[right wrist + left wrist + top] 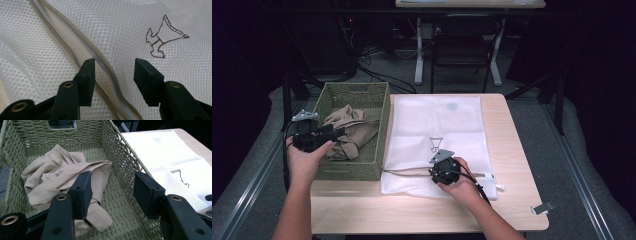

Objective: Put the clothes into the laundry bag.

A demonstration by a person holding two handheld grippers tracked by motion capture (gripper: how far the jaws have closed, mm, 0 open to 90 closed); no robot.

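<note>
1. My right gripper (113,75) is nearest the lens: jaws spread wide with nothing between them, hanging just over the white mesh laundry bag (50,37), its beige zipper (105,72) running up between the jaws.
2. I judge the step here is opening the bag, so I should close on one zipper edge only, taking a single layer of mesh, and lift it clear of the lower layer.
3. My left gripper (112,190) is equally wide and empty, poised inside the green woven basket (120,152) just over the crumpled tan garment (57,177).
4. I'd pinch a thick fold near the garment's middle, not a loose corner, so it comes out in one bundle.
5. On the worktop (512,150) the basket sits touching the bag's left edge, so the carry is short.
</note>
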